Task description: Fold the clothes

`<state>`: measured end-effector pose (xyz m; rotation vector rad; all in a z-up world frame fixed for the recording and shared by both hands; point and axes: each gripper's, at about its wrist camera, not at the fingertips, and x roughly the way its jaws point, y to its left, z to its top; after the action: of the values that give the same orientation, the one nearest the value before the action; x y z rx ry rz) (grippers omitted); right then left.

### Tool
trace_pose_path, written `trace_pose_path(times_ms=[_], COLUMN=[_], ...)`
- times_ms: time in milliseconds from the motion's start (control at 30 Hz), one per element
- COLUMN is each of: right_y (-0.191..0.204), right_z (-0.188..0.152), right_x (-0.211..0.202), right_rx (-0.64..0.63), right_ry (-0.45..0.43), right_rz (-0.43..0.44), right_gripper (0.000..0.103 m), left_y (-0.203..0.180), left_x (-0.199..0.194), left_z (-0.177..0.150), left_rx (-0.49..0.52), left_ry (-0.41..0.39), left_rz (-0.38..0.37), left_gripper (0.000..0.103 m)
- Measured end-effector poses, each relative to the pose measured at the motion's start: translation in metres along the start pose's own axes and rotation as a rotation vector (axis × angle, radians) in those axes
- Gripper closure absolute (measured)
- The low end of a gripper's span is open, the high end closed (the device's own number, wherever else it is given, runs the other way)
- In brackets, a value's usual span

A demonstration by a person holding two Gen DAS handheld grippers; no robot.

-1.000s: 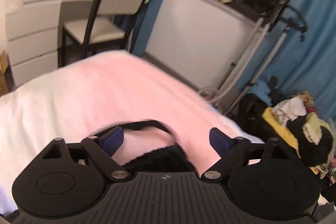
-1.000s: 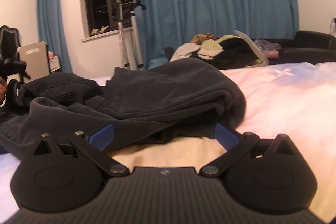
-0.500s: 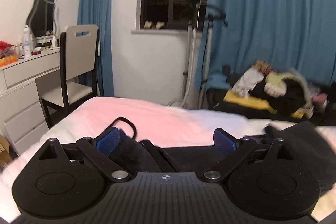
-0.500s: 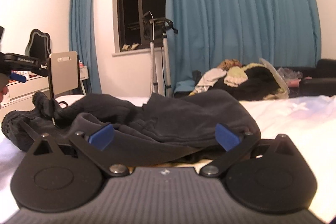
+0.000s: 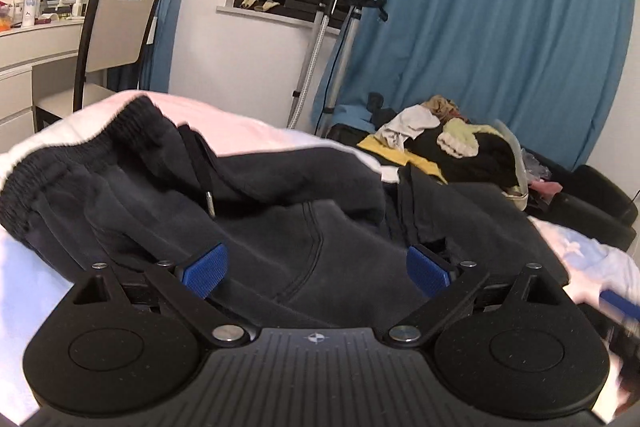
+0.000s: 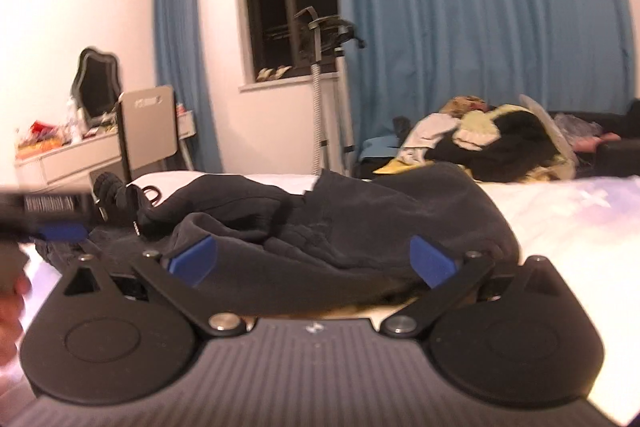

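Two grippers spread wide | dark trousers (image 5: 280, 211) heaped on bed (image 6: 560, 227) | legs hidden, seemingly unheld

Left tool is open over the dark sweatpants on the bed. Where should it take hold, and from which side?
Probably the ribbed elastic waistband of the sweatpants, at the left end in the left wrist view. It is a thick raised edge. Bring the left tool in from the left, jaws across the band.
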<state>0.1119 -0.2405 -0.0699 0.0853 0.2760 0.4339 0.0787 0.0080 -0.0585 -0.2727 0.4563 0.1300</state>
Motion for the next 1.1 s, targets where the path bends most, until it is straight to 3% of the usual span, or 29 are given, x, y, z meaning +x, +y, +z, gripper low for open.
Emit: trace_pose_path(times_ms=[133,200,267,400,600,667,733,833,933,1100], right_y=[0.007,0.007,0.008,0.008,0.015,0.009,-0.005,-0.026,-0.033,-0.054], right_z=[0.024,0.028,0.021,-0.012,-0.036,-0.035,-0.032,-0.024,-0.015,0.030], right_x=[0.061,0.099,0.129,0.171,0.164,0.164,0.164,0.163,0.156,0.140], right_rx=[0.001,0.032,0.043,0.009,-0.085,-0.062,0.016,0.188,0.207,0.203], right_ry=[0.035,0.073,0.135,0.299,0.280,0.285,0.291,0.288,0.255,0.138], right_rz=[-0.010,-0.004,-0.011,-0.050,-0.040,-0.050,-0.070,-0.067,-0.063,-0.088], right_gripper=[0.000,0.001,0.002,0.017,0.021,0.032,0.062,0.079,0.084,0.086], left_y=[0.011,0.023,0.029,0.037,0.038,0.037,0.037,0.038,0.038,0.037], left_x=[0.022,0.026,0.032,0.048,0.061,0.064,0.065,0.067,0.067,0.065], left_z=[-0.013,-0.013,-0.013,-0.016,-0.018,-0.020,-0.021,-0.022,-0.024,-0.027], left_rx=[-0.039,-0.094,-0.118,-0.163,-0.184,-0.173,-0.175,-0.178,-0.164,-0.142], left_ry=[0.082,0.085,0.089,0.122,0.150,0.160,0.166,0.169,0.163,0.149], left_rz=[-0.004,-0.044,-0.048,-0.046,-0.065,-0.066,-0.069,-0.069,-0.064,-0.063], left_gripper=[0.006,0.006,0.006,0.006,0.006,0.006,0.006,0.006,0.006,0.006])
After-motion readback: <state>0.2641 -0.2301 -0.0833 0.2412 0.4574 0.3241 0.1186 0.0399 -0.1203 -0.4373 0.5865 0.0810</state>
